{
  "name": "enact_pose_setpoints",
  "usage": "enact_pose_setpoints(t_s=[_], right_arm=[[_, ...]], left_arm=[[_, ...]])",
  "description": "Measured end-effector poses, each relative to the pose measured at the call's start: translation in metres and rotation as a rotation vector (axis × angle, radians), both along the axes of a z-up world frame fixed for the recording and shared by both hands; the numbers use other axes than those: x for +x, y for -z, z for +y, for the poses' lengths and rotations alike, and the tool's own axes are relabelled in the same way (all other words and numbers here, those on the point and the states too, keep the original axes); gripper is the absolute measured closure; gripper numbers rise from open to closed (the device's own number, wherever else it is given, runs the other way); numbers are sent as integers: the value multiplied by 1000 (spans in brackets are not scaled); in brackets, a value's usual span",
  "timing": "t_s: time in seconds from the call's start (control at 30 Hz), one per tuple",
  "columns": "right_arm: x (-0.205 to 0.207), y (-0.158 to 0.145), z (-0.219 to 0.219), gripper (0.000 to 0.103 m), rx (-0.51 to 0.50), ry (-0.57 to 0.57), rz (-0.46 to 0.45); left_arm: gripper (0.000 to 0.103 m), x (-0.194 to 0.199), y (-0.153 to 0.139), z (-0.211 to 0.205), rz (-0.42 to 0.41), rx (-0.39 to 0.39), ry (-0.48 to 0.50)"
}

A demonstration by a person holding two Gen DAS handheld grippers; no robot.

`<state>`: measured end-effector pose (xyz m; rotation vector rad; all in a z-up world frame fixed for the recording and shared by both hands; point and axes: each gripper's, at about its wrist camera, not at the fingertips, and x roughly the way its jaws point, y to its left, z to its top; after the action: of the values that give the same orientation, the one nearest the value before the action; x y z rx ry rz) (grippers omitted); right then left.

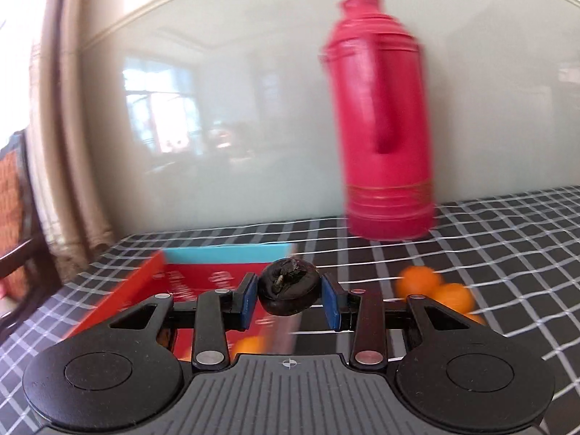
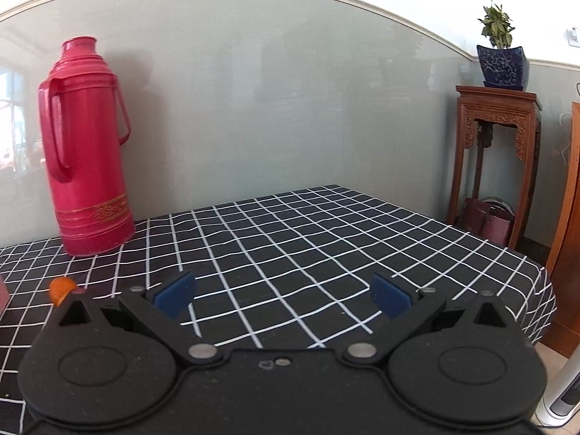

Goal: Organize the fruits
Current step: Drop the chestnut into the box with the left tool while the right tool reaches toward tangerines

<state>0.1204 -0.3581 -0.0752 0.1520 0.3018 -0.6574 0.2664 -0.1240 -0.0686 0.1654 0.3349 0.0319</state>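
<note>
In the left wrist view my left gripper [image 1: 289, 299] is shut on a dark, round, flattish fruit [image 1: 289, 291], held above a red box [image 1: 203, 282] with a light-blue far wall. An orange fruit [image 1: 250, 344] lies inside the box, partly hidden by my fingers. Three orange fruits [image 1: 435, 288] lie on the checked cloth to the right of the box. In the right wrist view my right gripper [image 2: 282, 295] is open and empty above the cloth. One orange fruit [image 2: 62, 289] shows at its far left.
A tall red thermos [image 1: 384, 119] stands at the back against the grey wall; it also shows in the right wrist view [image 2: 88, 148]. The table's black-and-white checked cloth [image 2: 308, 239] ends at the right edge. A wooden stand [image 2: 496, 159] with a potted plant [image 2: 498, 50] stands beyond.
</note>
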Motion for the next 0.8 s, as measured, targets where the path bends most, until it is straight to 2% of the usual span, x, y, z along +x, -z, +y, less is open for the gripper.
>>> enact_pose_setpoints(t_s=[0.2, 0.3, 0.37, 0.43, 0.5, 0.53, 0.63, 0.67, 0.8], right_arm=[[12, 2, 18, 6, 3, -70, 9], [20, 4, 29, 6, 6, -114, 19], [26, 5, 37, 6, 4, -145, 26], [30, 5, 46, 6, 1, -176, 30], [35, 6, 54, 6, -2, -208, 39], [39, 7, 59, 6, -2, -223, 47], [50, 10, 69, 6, 16, -270, 71], [53, 11, 72, 6, 20, -284, 75], [64, 15, 82, 14, 55, -342, 81]], left_arm=[[65, 9, -4, 53, 45, -25, -173], [65, 18, 0, 77, 118, -55, -246], [65, 22, 4, 91, 175, -89, -259], [58, 24, 5, 100, 202, -114, -271], [25, 23, 4, 106, 199, -117, -289], [20, 20, 3, 109, 183, -125, -298], [16, 10, -5, 118, 141, -149, -280], [12, 7, -6, 121, 136, -148, -280], [8, -5, -12, 140, 109, -170, -280]])
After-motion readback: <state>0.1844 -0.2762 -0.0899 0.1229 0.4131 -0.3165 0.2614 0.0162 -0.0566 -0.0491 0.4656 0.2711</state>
